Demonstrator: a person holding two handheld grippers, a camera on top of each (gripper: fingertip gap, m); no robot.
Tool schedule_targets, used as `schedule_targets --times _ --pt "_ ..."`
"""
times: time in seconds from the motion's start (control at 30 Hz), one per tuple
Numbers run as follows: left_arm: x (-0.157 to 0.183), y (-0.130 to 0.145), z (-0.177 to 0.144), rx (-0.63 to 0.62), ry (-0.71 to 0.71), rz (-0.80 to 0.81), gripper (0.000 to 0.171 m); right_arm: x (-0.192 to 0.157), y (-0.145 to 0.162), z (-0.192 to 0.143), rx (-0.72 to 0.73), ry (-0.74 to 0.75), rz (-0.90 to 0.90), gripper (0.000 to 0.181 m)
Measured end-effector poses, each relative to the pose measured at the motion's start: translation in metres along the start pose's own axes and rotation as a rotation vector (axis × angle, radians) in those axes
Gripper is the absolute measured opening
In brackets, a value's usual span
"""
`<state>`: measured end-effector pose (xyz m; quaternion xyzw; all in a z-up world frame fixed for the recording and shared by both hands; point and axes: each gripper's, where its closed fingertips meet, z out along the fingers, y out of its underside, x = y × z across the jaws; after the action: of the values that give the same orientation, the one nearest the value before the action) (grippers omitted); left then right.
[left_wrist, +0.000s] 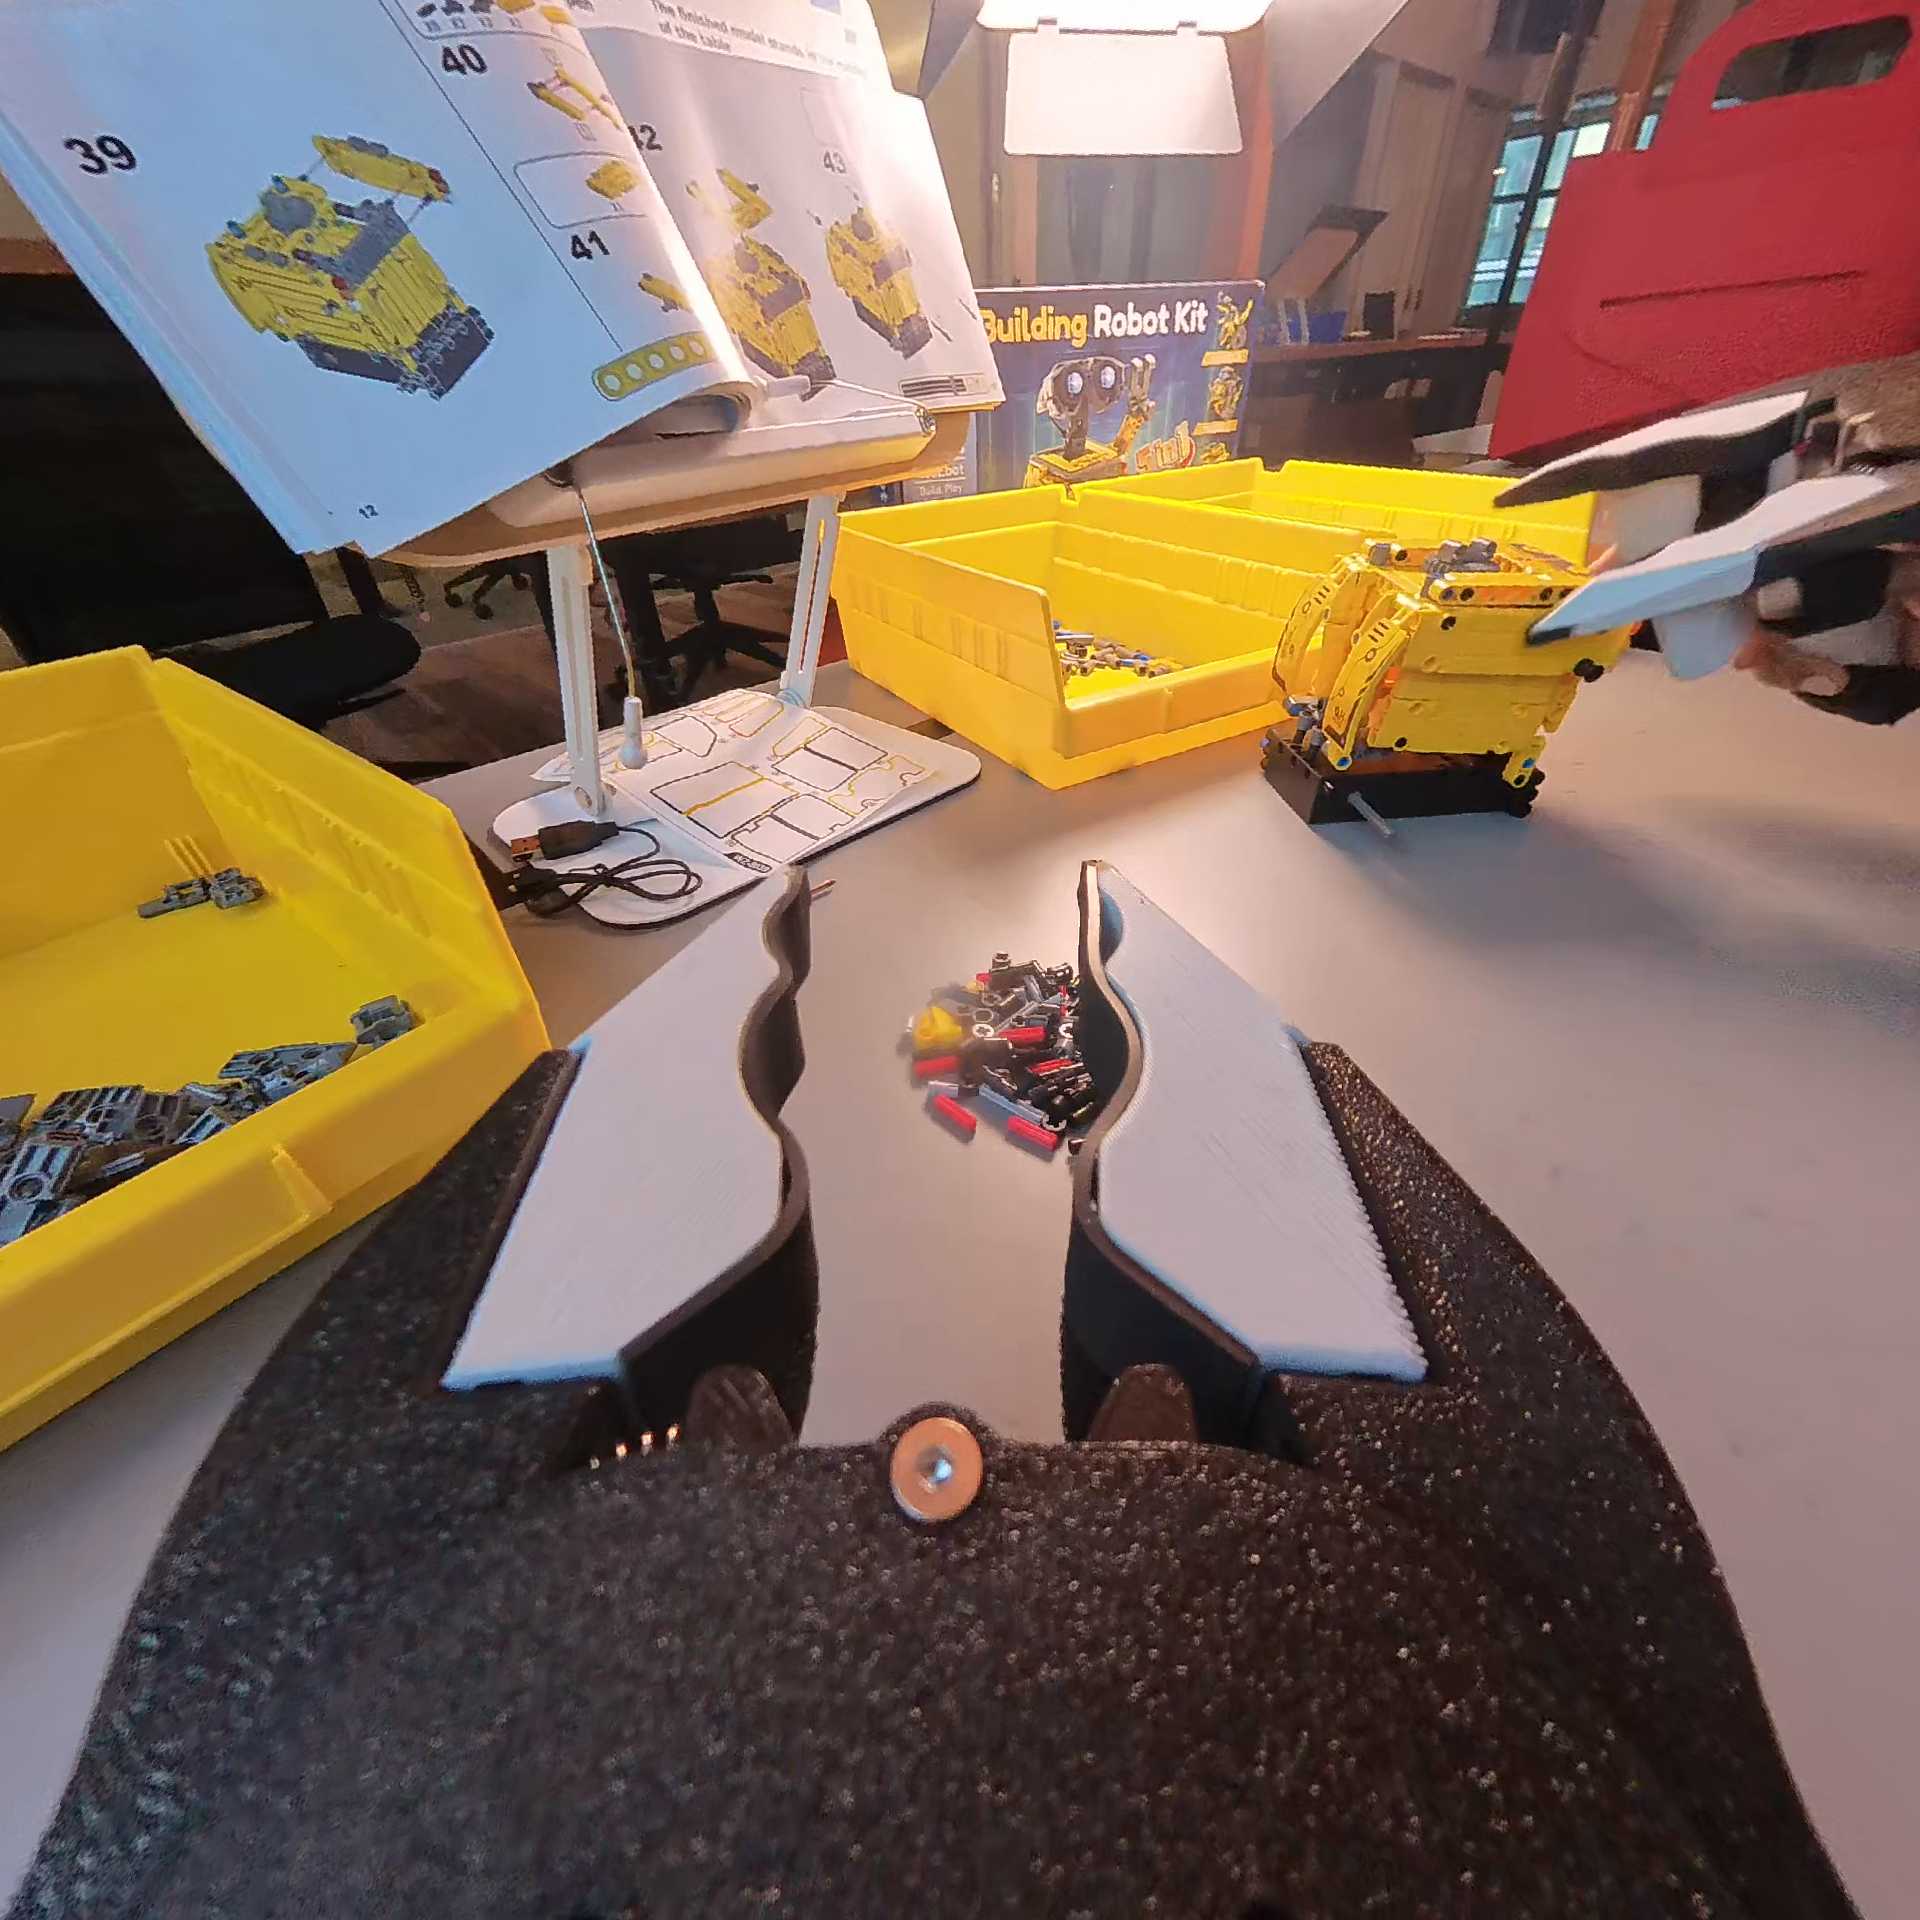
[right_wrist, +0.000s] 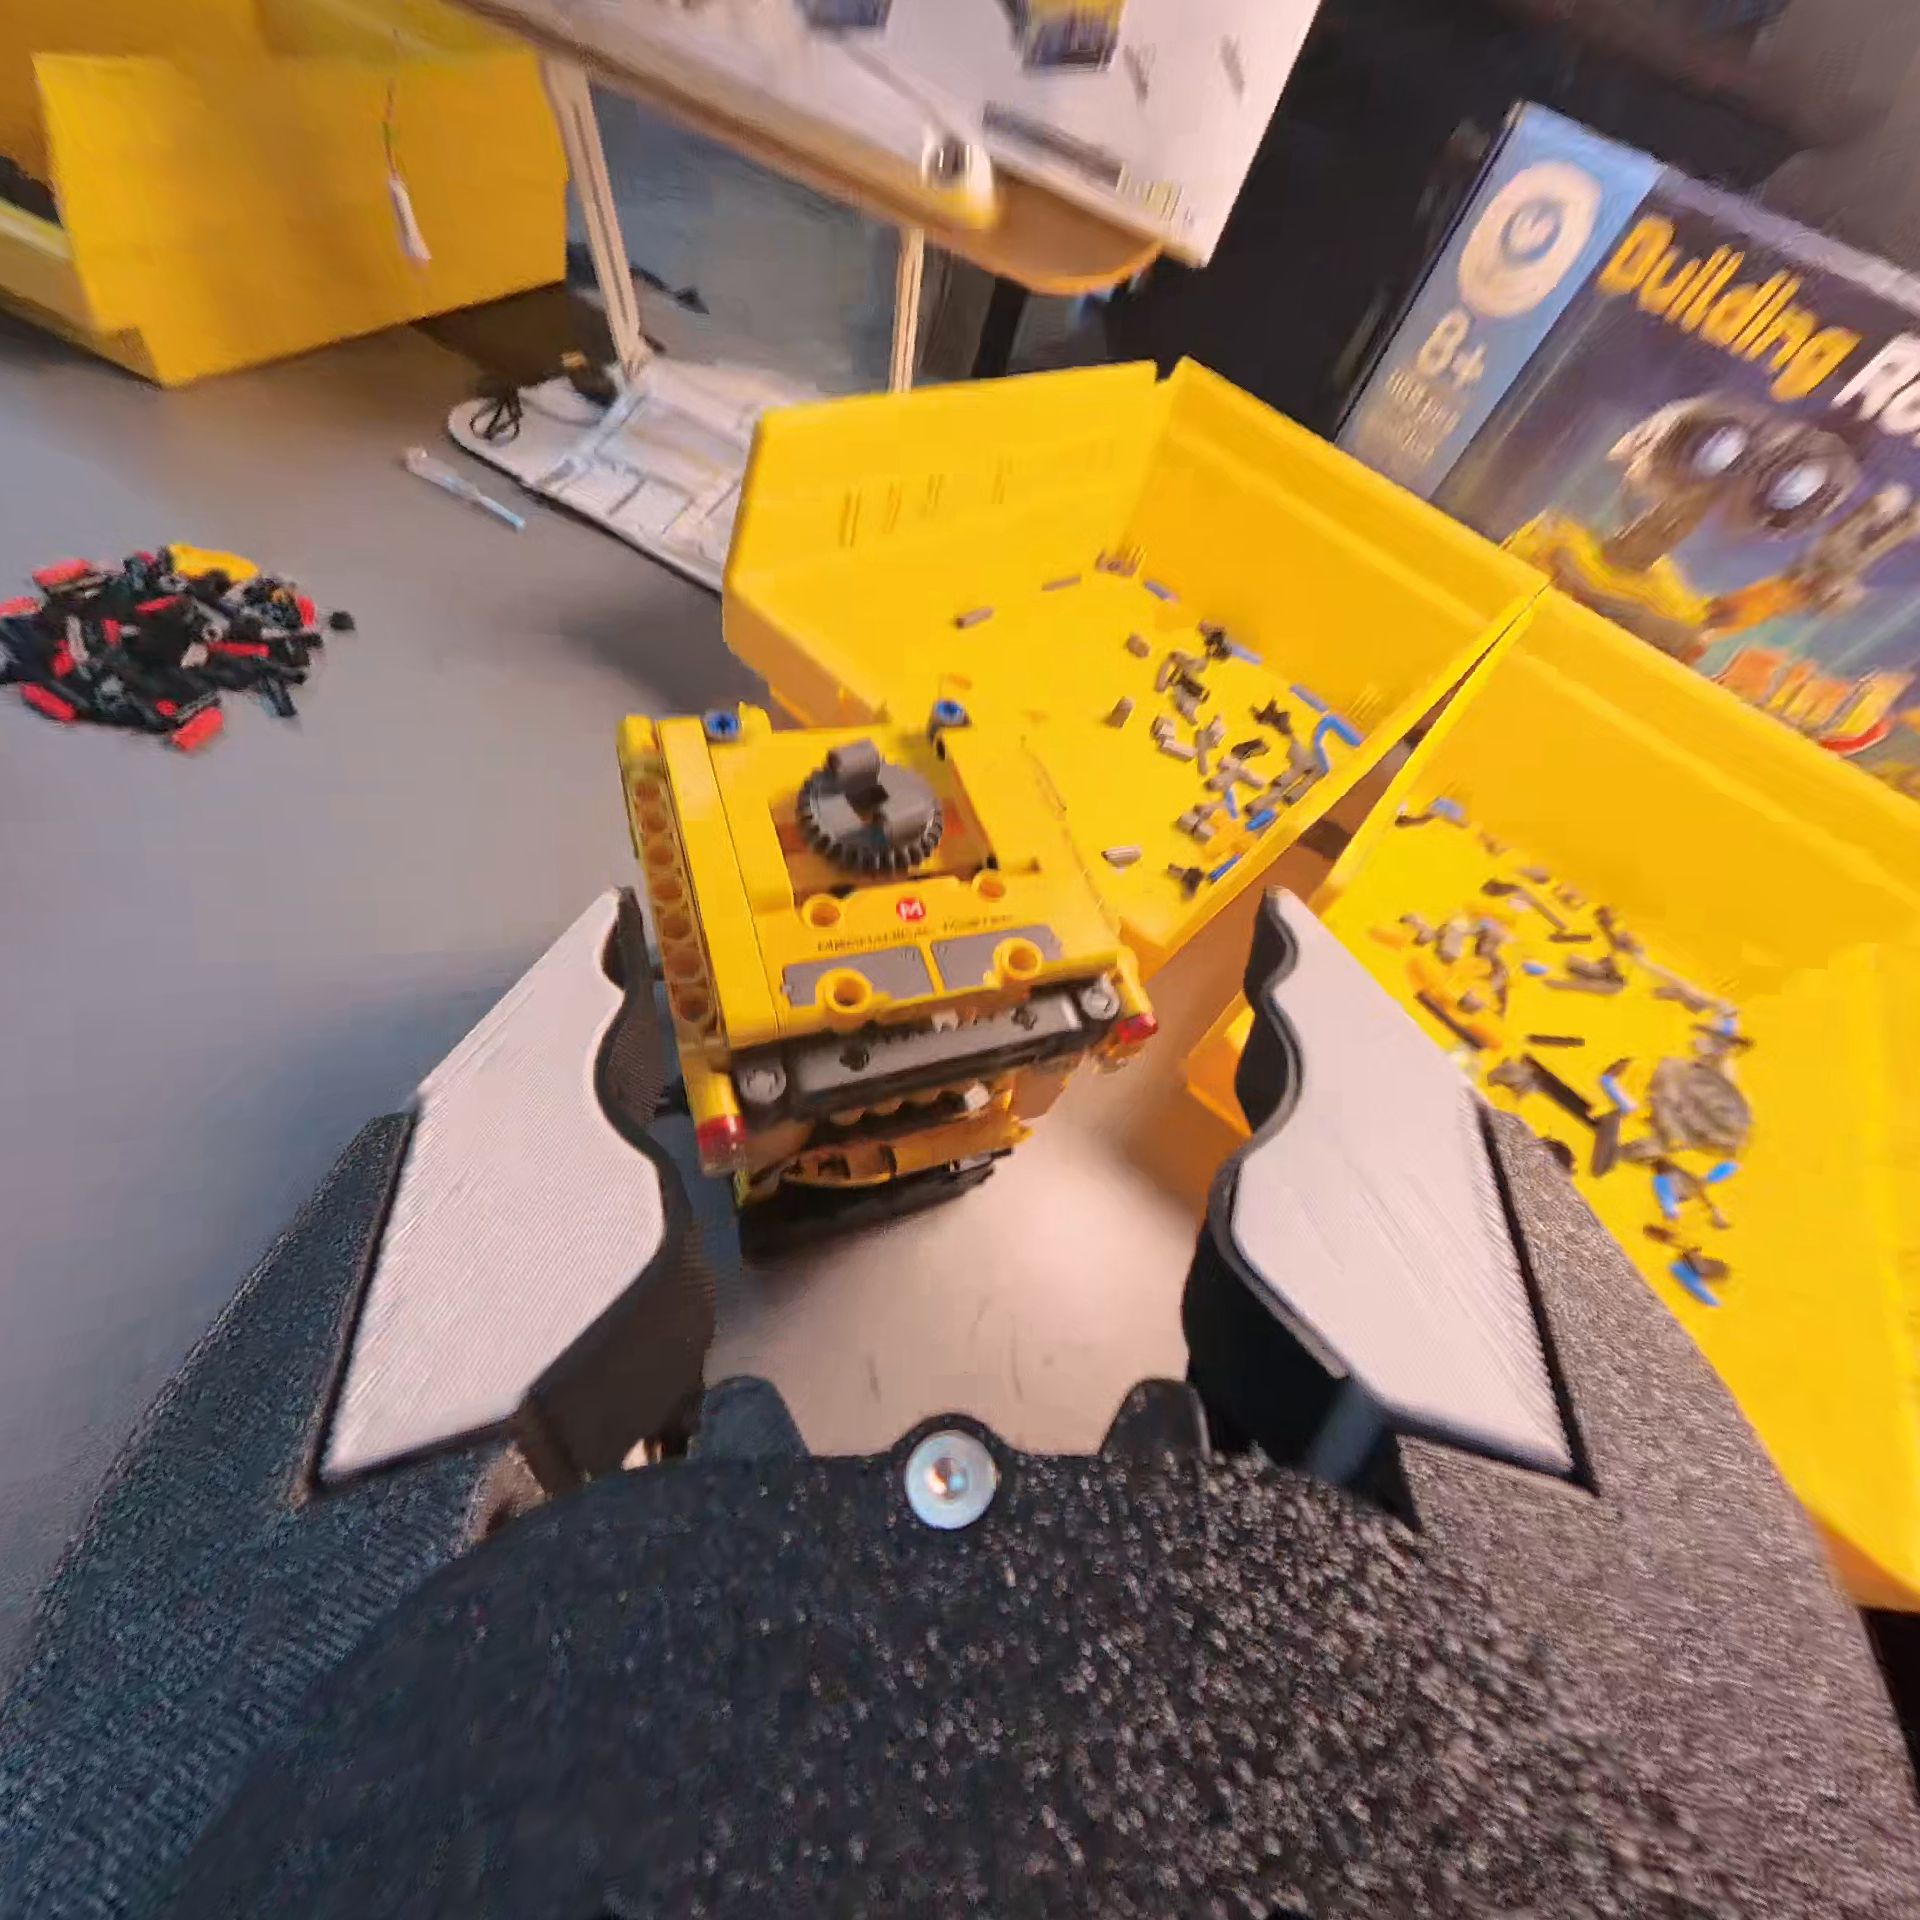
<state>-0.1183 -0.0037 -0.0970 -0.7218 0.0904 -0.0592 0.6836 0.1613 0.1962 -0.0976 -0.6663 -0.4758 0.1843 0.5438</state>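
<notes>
- Your left claw (left_wrist: 940, 883) gapes wide over the parts pile (left_wrist: 1003, 1049) at frame centre on the surface (left_wrist: 1558, 1039).
- Your right claw (right_wrist: 940, 914) is spread wide around the yellow model (right_wrist: 894, 956), centre frame.
- Printed box (right_wrist: 1714, 416) upper right; its writing stays unquoted.

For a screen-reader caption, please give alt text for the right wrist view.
The open right gripper straddles a yellow brick model standing on a grey table; whether the fingers touch it is unclear. Yellow bins of small parts lie beyond it, and a pile of red and black pins lies at far left.
</notes>
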Motion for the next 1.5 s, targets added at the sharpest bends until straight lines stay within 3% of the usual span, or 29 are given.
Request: schedule_targets --times 0.07,0.27,0.37,0.53,0.67,0.87,1.07,1.27,1.43,1.5 --pt "0.002 0.001 0.001 -0.008 0.006 0.012 0.050 -0.003 0.019 0.011 -0.028 -0.036 0.033 0.115" --pt "0.006 0.004 0.000 -0.028 0.019 0.031 0.047 -0.017 0.014 0.014 0.052 -0.119 0.008 0.107" --pt "0.010 0.006 0.000 -0.038 0.041 0.034 0.047 -0.050 -0.002 0.008 0.092 -0.221 -0.041 0.097" --pt "0.041 0.005 0.001 -0.031 0.177 0.056 0.049 -0.132 -0.025 0.003 0.117 -0.424 -0.152 0.097" --pt "0.083 0.006 -0.004 -0.050 0.376 0.037 0.064 -0.186 -0.037 -0.006 0.174 -0.583 -0.187 0.092" --pt "0.128 0.007 -0.014 -0.071 0.586 0.004 0.094 -0.235 -0.046 -0.025 0.245 -0.757 -0.195 0.092" --pt "0.150 0.014 -0.025 -0.125 0.713 -0.003 0.102 -0.245 -0.049 -0.032 0.278 -0.837 -0.144 0.091" --pt "0.153 0.017 -0.019 -0.144 0.681 0.033 0.096 -0.248 -0.053 -0.037 0.275 -0.889 -0.091 0.091" --pt "0.151 0.017 -0.020 -0.158 0.685 0.023 0.096 -0.232 -0.075 -0.049 0.352 -0.877 -0.035 0.079" --pt "0.152 0.017 -0.020 -0.157 0.686 0.023 0.095 -0.235 -0.081 -0.056 0.353 -0.888 -0.062 0.065"
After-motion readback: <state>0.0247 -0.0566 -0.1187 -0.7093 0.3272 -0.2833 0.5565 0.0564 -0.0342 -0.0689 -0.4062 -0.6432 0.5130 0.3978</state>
